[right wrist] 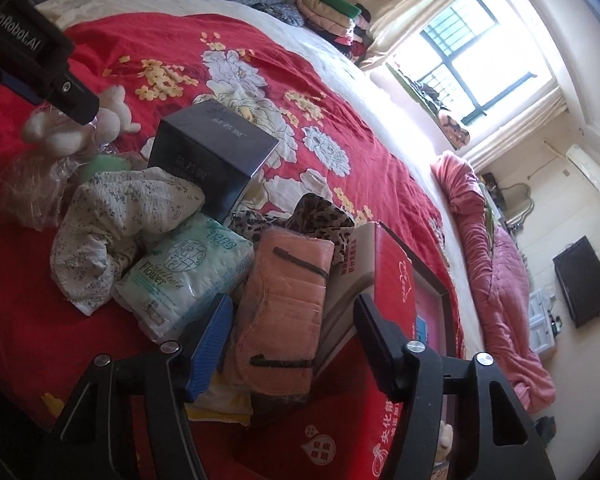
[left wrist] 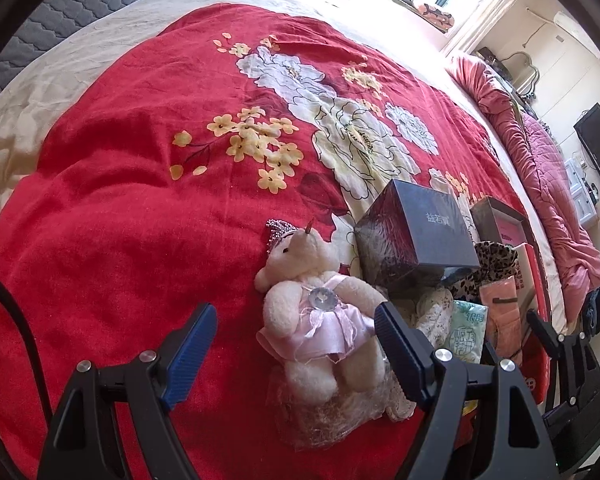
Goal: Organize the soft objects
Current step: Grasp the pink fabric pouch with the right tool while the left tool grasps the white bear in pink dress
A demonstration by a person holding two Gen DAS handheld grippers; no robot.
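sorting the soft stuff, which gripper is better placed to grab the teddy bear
Left. The left gripper hangs open right over the teddy bear; the right gripper straddles the peach pack.

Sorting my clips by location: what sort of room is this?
Most likely a bedroom: a large bed under a red floral blanket, a rolled pink quilt alongside, and folded clothes stacked near the window.

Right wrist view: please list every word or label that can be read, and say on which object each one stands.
"nRobot.AI", cut off at the edge: on the left gripper body.
"Flower": on the tissue pack.
"tees", upside down: also on the tissue pack.
Chinese characters on the dark box: too blurred to read.
White Chinese characters and logos on the red bag: not readable with certainty.
Small print on the red carton: too small.
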